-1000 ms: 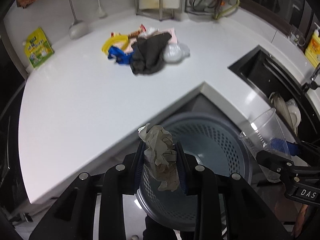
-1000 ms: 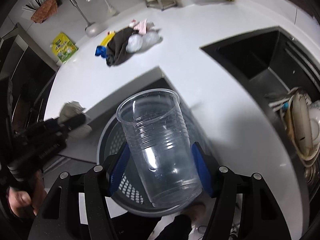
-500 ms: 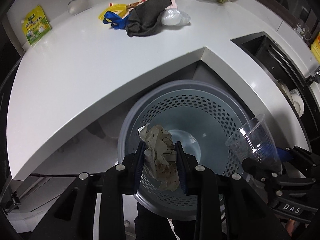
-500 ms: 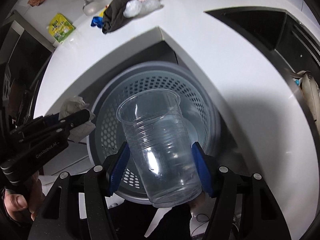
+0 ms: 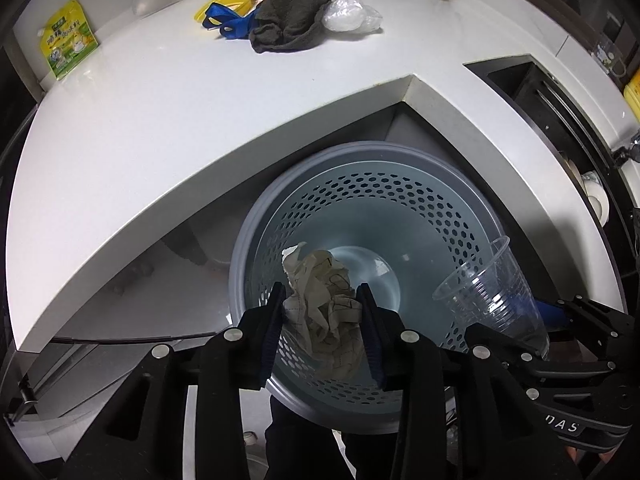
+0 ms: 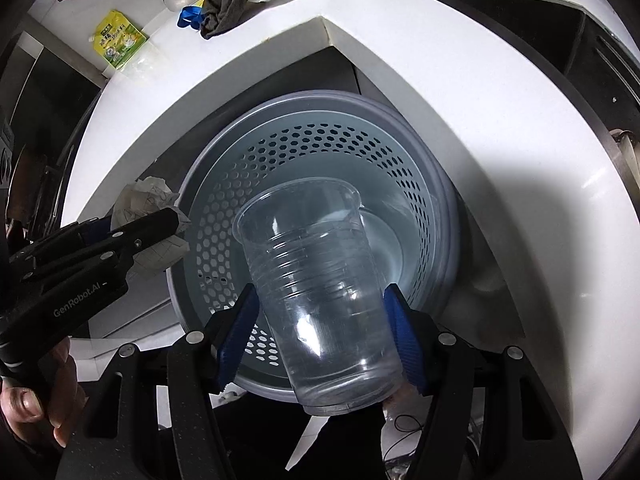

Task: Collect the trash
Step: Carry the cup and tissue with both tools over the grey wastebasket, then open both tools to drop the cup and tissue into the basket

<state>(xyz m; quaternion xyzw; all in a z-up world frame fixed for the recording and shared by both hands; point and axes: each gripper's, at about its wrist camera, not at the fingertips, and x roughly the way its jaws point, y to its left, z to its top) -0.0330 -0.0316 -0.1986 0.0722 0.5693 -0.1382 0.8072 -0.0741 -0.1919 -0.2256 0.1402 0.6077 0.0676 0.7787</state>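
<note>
Moved: both grippers have swung from counter height to above the bin [image 5: 256, 248].
Left gripper [image 5: 322, 308]: clamped on crumpled paper [image 5: 320, 300], over the bin's near wall.
Right gripper [image 6: 322, 320]: clamped on clear cup [image 6: 316, 280], over the bin's centre.
Advice: open each straight above the bin's floor.
Beyond the bin: dark cloth [image 5: 296, 20] on the counter [image 5: 160, 120].

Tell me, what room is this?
Probably a kitchen: a white counter with a dark sink set in it, dishes in a rack, and a bin below.
</note>
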